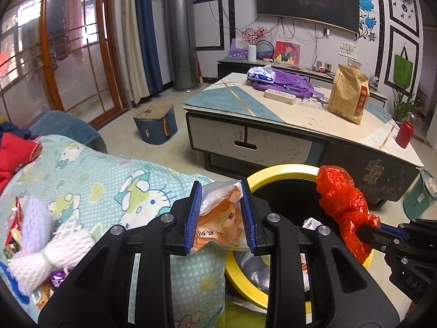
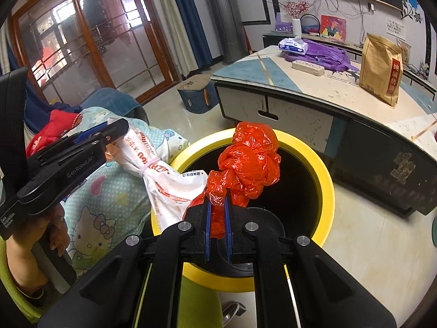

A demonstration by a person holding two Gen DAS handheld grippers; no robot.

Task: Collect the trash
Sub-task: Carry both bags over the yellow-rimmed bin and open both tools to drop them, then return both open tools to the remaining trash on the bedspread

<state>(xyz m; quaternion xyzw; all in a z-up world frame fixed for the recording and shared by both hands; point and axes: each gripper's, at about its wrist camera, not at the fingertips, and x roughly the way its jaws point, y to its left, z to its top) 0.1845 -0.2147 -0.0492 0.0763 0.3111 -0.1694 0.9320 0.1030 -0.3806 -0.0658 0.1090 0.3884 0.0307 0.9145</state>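
Note:
My left gripper (image 1: 220, 213) is shut on a white-and-orange printed plastic bag (image 1: 221, 218). In the right wrist view that bag (image 2: 169, 183) hangs from the left gripper (image 2: 114, 132) over the left rim of the yellow-rimmed bin (image 2: 325, 188). My right gripper (image 2: 217, 218) is shut on a crumpled red plastic bag (image 2: 251, 161) and holds it above the bin's dark opening. In the left wrist view the red bag (image 1: 341, 202) and right gripper (image 1: 366, 232) are at the right, over the bin (image 1: 278, 170).
A Hello Kitty blanket (image 1: 95, 186) with white foam netting (image 1: 52, 248) and wrappers (image 1: 13, 229) lies on the left. A low coffee table (image 1: 273, 125) stands behind the bin with a brown paper bag (image 1: 348, 95), purple cloth and red bottle (image 1: 405, 134).

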